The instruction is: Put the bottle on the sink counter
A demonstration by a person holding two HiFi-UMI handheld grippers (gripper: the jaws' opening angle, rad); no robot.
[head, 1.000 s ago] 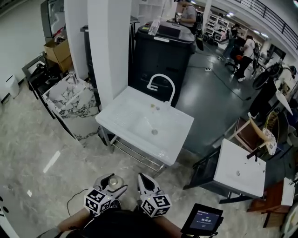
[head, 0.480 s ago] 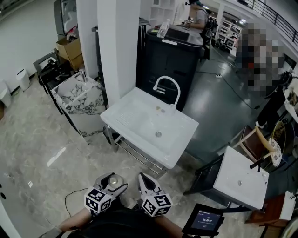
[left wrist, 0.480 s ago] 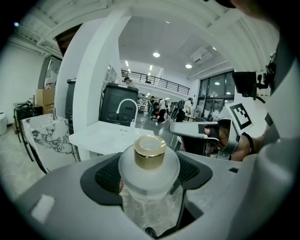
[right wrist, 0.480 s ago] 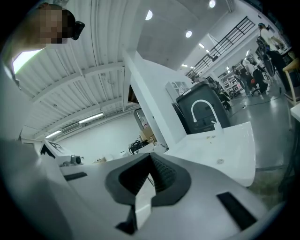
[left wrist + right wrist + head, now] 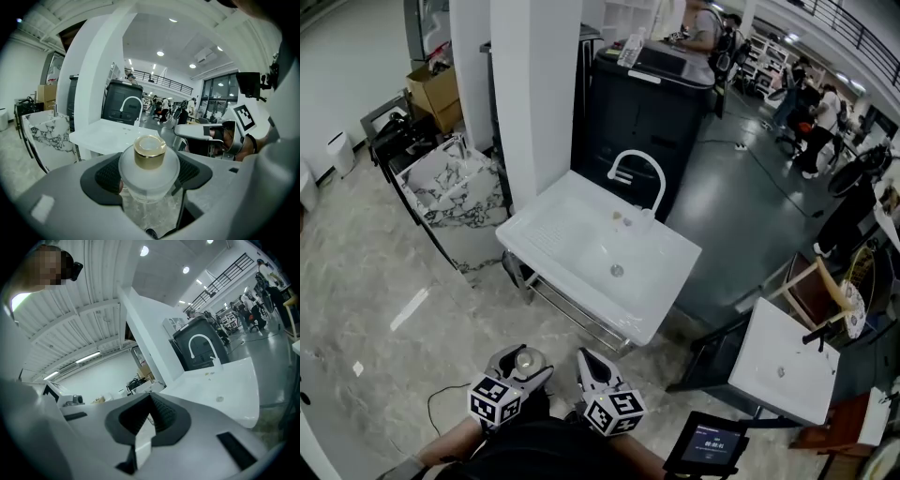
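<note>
A frosted glass bottle with a gold cap sits upright between the jaws of my left gripper, which is shut on it. In the head view the bottle and left gripper are low in the frame, close to my body. My right gripper is beside it, shut with nothing in it; its pads meet. The white sink with a curved white faucet stands on a metal frame ahead of both grippers, some way off across the floor.
A white pillar and a black cabinet stand behind the sink. A marble-patterned sink is at the left, a second white sink at the right, and a tablet at the lower right. People stand far back.
The head view has drifted a little, and the sink now sits slightly nearer. Both grippers keep the same pose, the left still holding the bottle.
</note>
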